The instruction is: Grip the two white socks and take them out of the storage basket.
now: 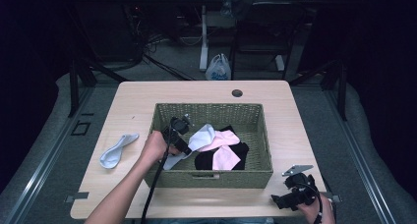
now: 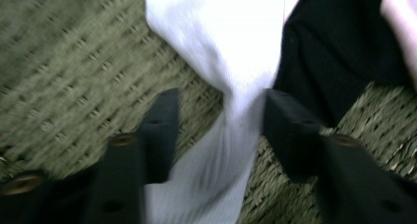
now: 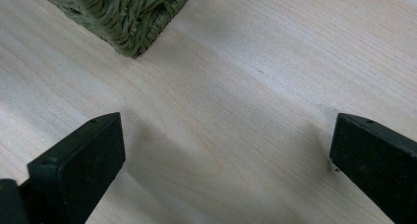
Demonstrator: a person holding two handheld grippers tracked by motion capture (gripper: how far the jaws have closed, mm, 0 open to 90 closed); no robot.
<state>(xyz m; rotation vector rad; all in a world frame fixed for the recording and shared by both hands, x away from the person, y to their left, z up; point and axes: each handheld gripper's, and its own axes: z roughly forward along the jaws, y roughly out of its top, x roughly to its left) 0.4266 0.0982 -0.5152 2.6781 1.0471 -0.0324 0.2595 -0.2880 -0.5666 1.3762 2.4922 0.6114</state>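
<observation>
A green woven basket (image 1: 206, 107) stands mid-table and holds a white sock (image 1: 201, 135), a pink sock (image 1: 223, 153) and black socks (image 1: 206, 161). My left gripper (image 1: 186, 150) reaches down into the basket's left half. In the left gripper view its jaws straddle the narrow middle of the white sock (image 2: 236, 135). One jaw touches the sock's edge, the other stands apart from it with basket weave showing in the gap, so this gripper (image 2: 219, 103) is open. My right gripper (image 1: 276, 201) rests low at the table's near right corner, open (image 3: 226, 135) over bare wood.
A pale grey sock (image 1: 117, 150) lies on the table (image 1: 295, 116) left of the basket. The basket's near corner (image 3: 128, 17) sits just ahead of the right gripper. A cable hole (image 1: 237, 93) marks the table's far edge. Chairs and a bag stand beyond it.
</observation>
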